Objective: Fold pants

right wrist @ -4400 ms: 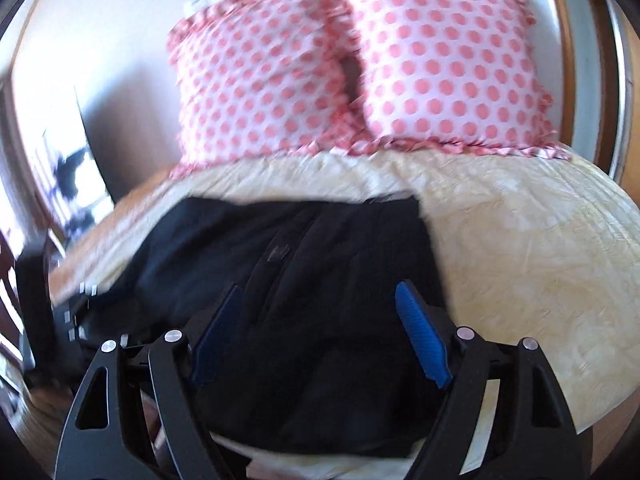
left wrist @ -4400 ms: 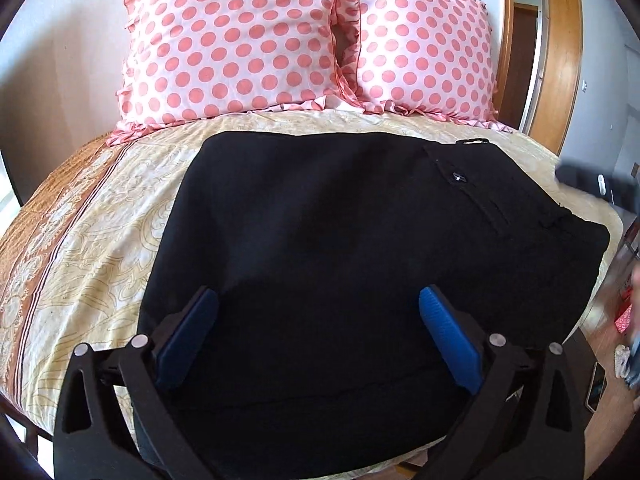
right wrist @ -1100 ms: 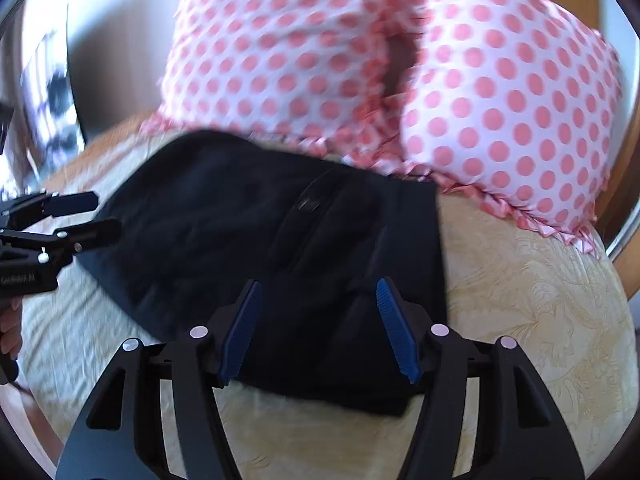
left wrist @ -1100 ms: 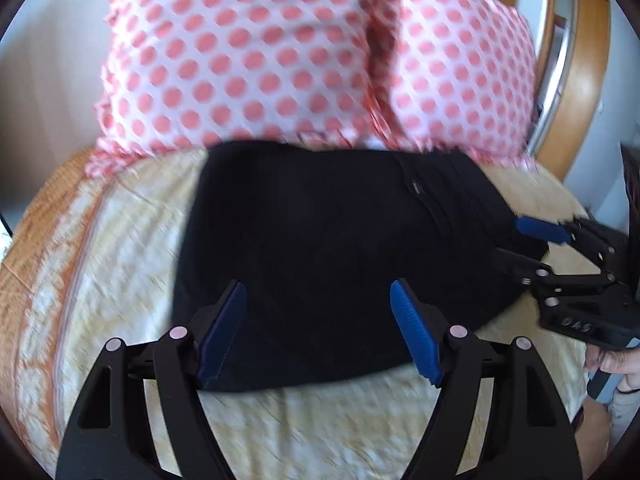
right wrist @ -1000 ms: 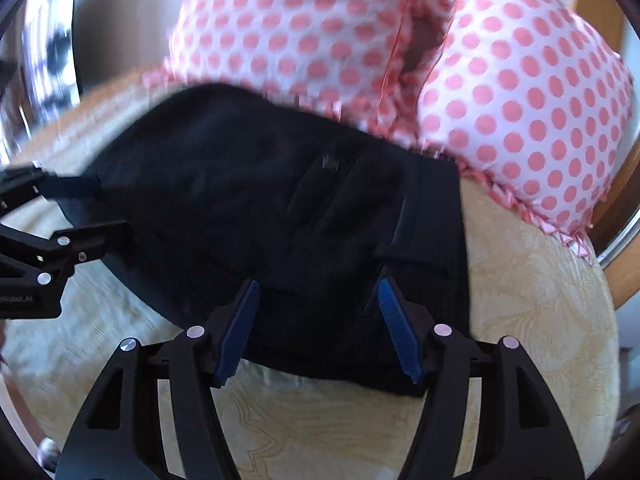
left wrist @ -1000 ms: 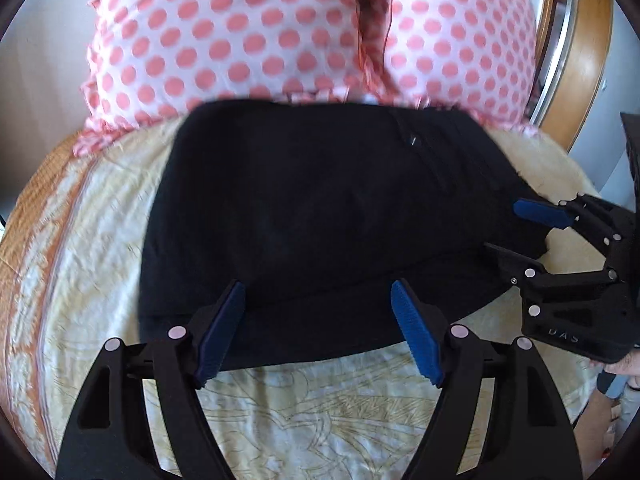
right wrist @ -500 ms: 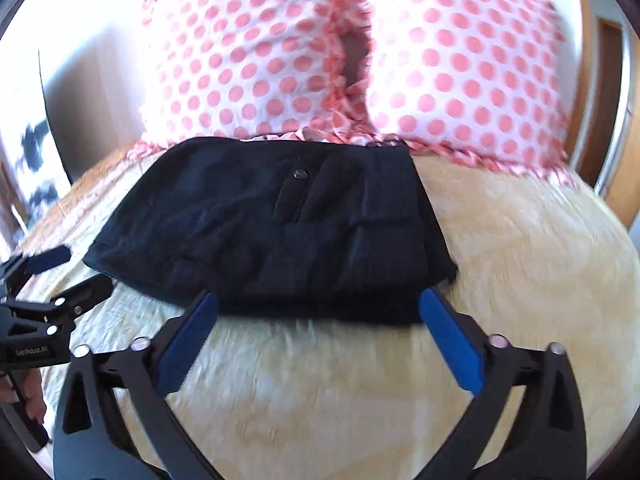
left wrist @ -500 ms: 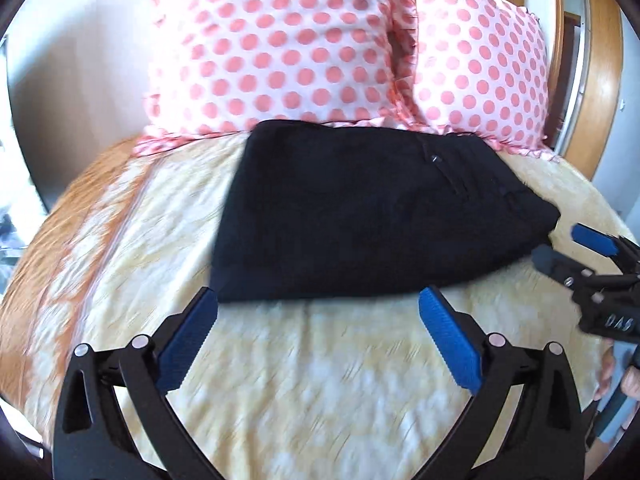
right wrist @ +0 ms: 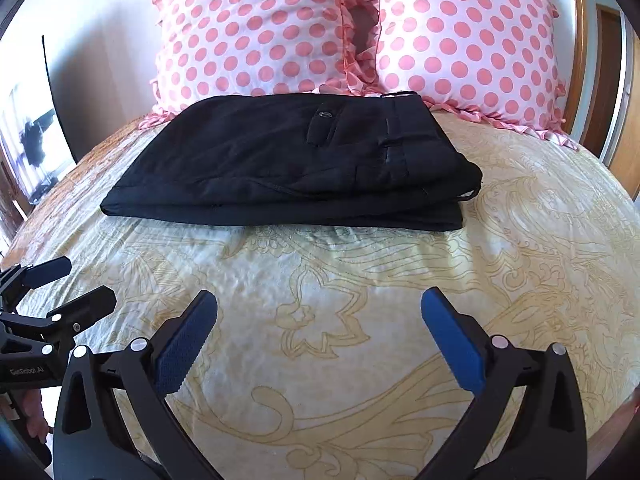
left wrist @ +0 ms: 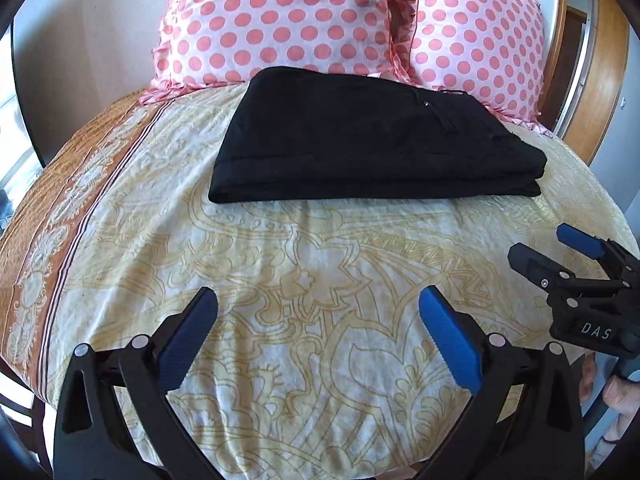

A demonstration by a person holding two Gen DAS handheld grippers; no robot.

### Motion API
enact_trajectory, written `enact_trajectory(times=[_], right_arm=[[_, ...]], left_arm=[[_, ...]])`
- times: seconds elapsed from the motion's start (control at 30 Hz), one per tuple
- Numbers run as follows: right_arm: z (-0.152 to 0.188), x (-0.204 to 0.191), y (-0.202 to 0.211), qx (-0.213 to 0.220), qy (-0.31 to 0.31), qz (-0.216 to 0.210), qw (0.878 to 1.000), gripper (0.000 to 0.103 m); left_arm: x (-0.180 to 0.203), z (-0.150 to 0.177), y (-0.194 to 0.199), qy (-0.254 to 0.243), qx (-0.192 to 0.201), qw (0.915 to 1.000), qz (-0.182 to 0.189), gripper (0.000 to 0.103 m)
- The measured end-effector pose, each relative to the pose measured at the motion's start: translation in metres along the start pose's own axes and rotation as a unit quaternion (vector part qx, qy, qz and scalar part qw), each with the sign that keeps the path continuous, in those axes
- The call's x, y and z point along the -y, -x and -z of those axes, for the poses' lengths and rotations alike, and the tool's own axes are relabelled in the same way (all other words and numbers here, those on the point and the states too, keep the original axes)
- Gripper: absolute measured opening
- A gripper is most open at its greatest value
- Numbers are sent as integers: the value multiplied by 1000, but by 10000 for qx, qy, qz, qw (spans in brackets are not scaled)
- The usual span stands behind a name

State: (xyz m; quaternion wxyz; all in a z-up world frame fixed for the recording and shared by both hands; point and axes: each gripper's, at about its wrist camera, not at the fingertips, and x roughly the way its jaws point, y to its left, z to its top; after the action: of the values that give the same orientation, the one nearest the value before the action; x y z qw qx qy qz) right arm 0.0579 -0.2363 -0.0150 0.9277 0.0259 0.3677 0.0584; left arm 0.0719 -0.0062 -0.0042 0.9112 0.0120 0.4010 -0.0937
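The black pants [left wrist: 372, 140] lie folded in a flat rectangle on the bed, close to the pillows; they also show in the right wrist view [right wrist: 296, 164] with the waistband and a buttoned pocket on top. My left gripper [left wrist: 318, 316] is open and empty, well back from the pants over the bedspread. My right gripper [right wrist: 320, 316] is open and empty too, equally far back. Each gripper shows at the edge of the other's view, the right one [left wrist: 560, 248] and the left one [right wrist: 68, 284].
Two pink polka-dot pillows [left wrist: 280, 20] [right wrist: 460, 36] lean against the wall behind the pants. The yellow patterned bedspread [left wrist: 304, 264] has an orange border [left wrist: 68, 200] at the left. A wooden door frame [left wrist: 600, 92] stands at the right.
Both grippers have opened wide and pulled back from the pants toward the near edge of the bed. The folded pants now lie free near the pillows.
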Motion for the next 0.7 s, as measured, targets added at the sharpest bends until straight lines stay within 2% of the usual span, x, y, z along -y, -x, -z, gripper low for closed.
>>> enact_trajectory(times=[0.23,0.3,0.7], right_arm=[[9,2,-1,-209,-73,23,9998,102],[14,-3,-2,-152,108,159,9997,102],[15,-2,-2,-95,51,175,9998,102]], left_arm=[[4,4,-5,-184,-21,9996,-227,101],[5,4,-6,-201,30,9995,-227,101],[6,9,-4,-204,246,9992,-237,101]])
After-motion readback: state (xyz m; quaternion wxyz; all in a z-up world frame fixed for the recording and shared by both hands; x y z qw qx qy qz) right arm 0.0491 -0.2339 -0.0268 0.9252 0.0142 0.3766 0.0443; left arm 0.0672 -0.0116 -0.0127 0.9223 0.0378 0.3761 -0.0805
